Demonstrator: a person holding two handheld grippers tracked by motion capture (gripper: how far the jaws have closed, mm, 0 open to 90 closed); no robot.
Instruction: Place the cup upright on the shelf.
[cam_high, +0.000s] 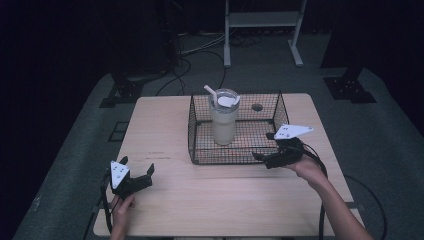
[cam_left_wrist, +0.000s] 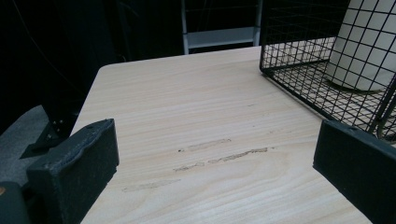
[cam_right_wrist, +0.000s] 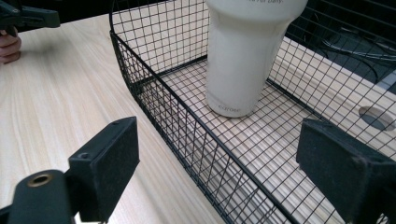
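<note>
A light wooden table (cam_high: 165, 125) holds a black wire basket (cam_high: 197, 131) near its far middle. Standing upright inside the basket is a cream tumbler (cam_high: 223, 120) with a clear lid and a straw.

The right gripper (cam_high: 265, 146) sits at the basket's near right corner, its 2 fingers (cam_right_wrist: 106, 161) spread wide and holding nothing. In the right gripper view, the basket's near rim runs between them, with the tumbler beyond.

The left gripper (cam_high: 136, 168) rests low over the table's near left, well apart from the basket, its fingers (cam_left_wrist: 78, 169) also spread and empty.

The step in hand looks like a reach for the tumbler. To do it well, lift the right gripper over the rim, keep the fingers wide around the tumbler's body, and close squarely so it stays upright.
</note>
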